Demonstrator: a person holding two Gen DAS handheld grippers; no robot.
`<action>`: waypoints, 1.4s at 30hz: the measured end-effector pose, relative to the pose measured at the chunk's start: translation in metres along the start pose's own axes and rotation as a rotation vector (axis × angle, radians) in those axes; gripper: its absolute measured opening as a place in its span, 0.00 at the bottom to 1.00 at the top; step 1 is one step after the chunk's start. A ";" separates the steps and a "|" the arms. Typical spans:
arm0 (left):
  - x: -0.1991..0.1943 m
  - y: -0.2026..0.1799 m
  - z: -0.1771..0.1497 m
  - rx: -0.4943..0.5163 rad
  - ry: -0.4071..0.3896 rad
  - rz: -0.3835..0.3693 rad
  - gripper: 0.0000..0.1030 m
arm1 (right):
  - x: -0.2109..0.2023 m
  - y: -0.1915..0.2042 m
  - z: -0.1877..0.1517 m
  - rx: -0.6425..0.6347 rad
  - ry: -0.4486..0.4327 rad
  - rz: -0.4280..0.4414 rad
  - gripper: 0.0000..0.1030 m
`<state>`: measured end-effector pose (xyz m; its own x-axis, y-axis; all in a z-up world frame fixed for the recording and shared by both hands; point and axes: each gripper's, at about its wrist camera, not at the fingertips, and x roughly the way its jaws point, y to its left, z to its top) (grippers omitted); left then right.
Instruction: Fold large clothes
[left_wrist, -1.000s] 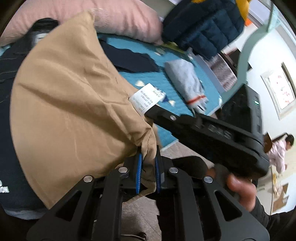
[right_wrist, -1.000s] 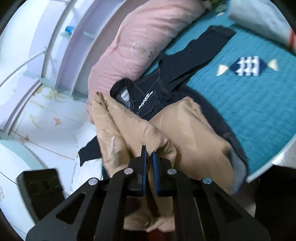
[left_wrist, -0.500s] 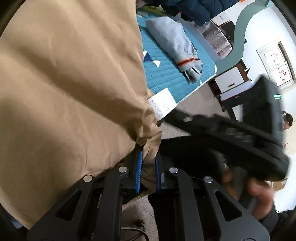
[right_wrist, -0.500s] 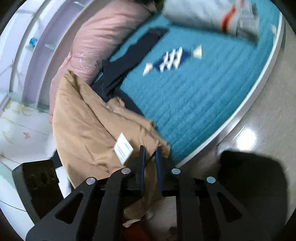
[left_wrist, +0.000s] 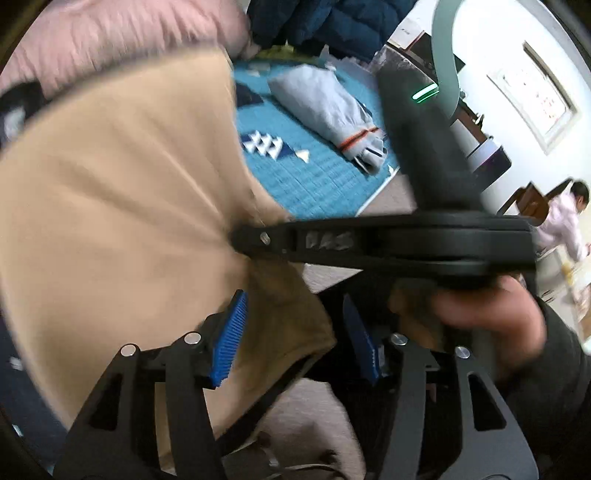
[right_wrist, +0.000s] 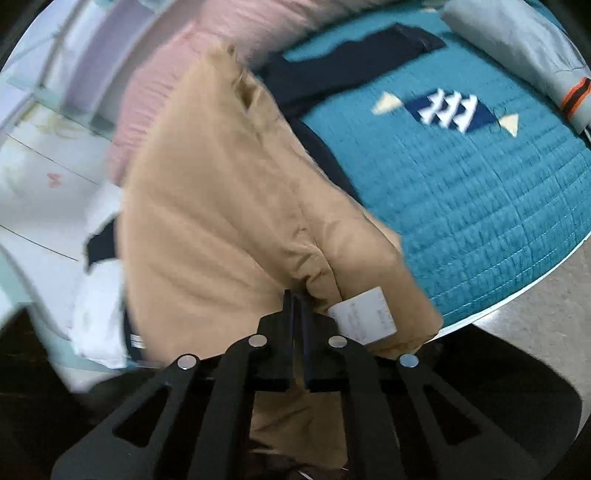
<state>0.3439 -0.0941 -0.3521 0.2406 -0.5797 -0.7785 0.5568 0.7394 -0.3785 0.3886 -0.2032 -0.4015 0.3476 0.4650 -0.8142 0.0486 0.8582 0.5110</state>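
Observation:
A large tan garment (left_wrist: 110, 184) hangs over the near edge of the teal quilted bed (left_wrist: 314, 177). My left gripper (left_wrist: 295, 332) is opening: its blue pads (left_wrist: 229, 339) stand well apart, and a loose tan corner lies between them unpressed. My right gripper (right_wrist: 297, 306) is shut on a bunched fold of the tan garment (right_wrist: 221, 206), next to its white label (right_wrist: 364, 319). In the left wrist view the right gripper (left_wrist: 258, 236) crosses just above, pinching the same cloth, with a hand (left_wrist: 480, 310) on its handle.
A folded grey garment (left_wrist: 325, 107) lies on the bed (right_wrist: 480, 184) to the right. A navy garment (right_wrist: 351, 62) spreads under the tan one, below a pink pillow (right_wrist: 229, 48). A dark puffer jacket (left_wrist: 325, 22) sits at the back. A person (left_wrist: 565, 218) stands far right.
The left gripper's jaws have sprung apart and let go of the tan corner. The right gripper stays shut on the cloth and has sunk toward the bed's edge, close over the left one.

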 end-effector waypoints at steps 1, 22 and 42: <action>-0.008 0.003 0.000 0.000 -0.012 0.008 0.58 | 0.003 -0.003 -0.001 0.006 -0.003 -0.016 0.00; 0.065 0.141 0.121 -0.283 0.152 0.195 0.56 | -0.003 -0.007 -0.001 0.009 -0.079 -0.034 0.00; 0.072 0.140 0.121 -0.195 0.095 0.179 0.63 | 0.011 -0.020 -0.026 0.061 -0.036 0.013 0.00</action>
<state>0.5349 -0.0739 -0.4008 0.2409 -0.4058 -0.8816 0.3463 0.8845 -0.3125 0.3676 -0.2091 -0.4278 0.3818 0.4668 -0.7977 0.1003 0.8370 0.5379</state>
